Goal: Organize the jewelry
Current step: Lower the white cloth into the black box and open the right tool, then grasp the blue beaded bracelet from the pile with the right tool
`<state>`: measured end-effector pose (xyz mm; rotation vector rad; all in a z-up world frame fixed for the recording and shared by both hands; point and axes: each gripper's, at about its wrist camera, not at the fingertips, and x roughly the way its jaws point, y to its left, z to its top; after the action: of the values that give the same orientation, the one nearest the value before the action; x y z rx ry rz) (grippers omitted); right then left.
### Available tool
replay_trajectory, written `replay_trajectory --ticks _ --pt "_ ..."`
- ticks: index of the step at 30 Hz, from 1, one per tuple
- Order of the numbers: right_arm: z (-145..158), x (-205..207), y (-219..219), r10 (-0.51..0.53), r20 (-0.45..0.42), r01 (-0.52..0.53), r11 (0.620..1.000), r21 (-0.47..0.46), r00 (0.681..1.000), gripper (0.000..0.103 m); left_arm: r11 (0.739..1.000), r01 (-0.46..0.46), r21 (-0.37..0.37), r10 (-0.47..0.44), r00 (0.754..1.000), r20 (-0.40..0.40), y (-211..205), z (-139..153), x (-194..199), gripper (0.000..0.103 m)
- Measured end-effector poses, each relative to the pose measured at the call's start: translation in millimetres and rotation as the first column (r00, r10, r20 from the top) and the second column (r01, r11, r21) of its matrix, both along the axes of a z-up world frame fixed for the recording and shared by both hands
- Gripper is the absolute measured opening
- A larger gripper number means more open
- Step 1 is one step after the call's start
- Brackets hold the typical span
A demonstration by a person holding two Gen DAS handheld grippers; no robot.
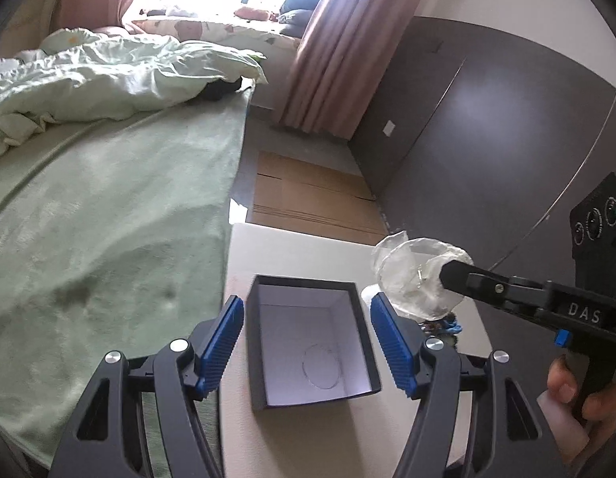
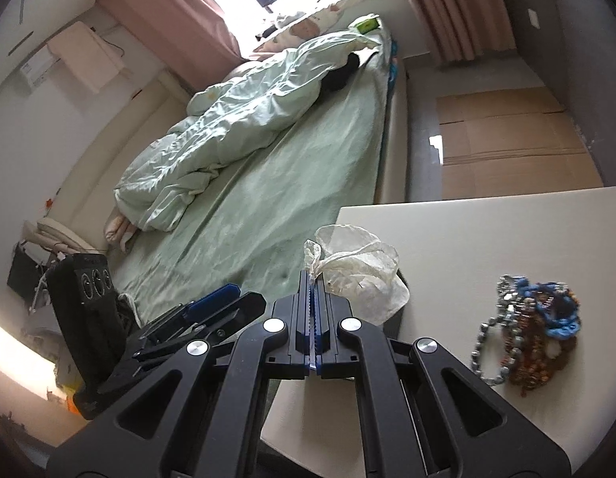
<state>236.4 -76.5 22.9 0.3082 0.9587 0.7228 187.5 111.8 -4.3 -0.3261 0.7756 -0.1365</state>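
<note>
The right gripper (image 2: 312, 279) has its fingers pressed together on the gathered neck of a small sheer pouch (image 2: 359, 267), which hangs in the air off their tips. In the left wrist view the same pouch (image 1: 417, 275) sits up and to the right of the open dark box (image 1: 308, 338), past the box's right wall and not yet over its opening. So the move that counts is a short carry leftward and toward the bench's near edge, then down into the box.

The left gripper (image 1: 308, 318) has its fingers spread wide, one on each side of the box, apart from its walls and holding nothing. The box stands upright near the bench's left edge, next to the bed (image 1: 108, 199). Its white floor looks bare except for a faint ring outline; what that is I cannot tell.

The rest of the jewelry, a heap of bead strings and a chain (image 2: 527, 330), lies near the bench's right edge, well apart from the box and nearer the right hand.

The pouch is soft and will likely sag, so it probably wants centring over the opening before the fingers part.
</note>
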Motion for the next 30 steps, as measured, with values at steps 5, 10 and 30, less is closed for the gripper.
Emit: replay_trajectory --ticks 5,10,30 --pt "-13.1 3.4 9.0 0.034 -0.013 -0.034 0.999 0.008 0.999 0.003 0.999 -0.033 0.024 0.033 0.999 0.001 11.3 0.4 -4.8 0.069" --pt "-24.5 6.0 22.1 0.062 -0.026 -0.062 0.998 0.005 0.998 0.003 0.994 -0.093 0.053 0.092 0.996 0.017 24.8 3.2 -8.4 0.075" --pt "-16.5 -7.4 -38.0 -0.182 0.165 0.217 0.949 -0.228 0.969 0.088 0.984 -0.073 0.163 0.06 0.995 0.083 -28.0 9.2 7.6 0.095"
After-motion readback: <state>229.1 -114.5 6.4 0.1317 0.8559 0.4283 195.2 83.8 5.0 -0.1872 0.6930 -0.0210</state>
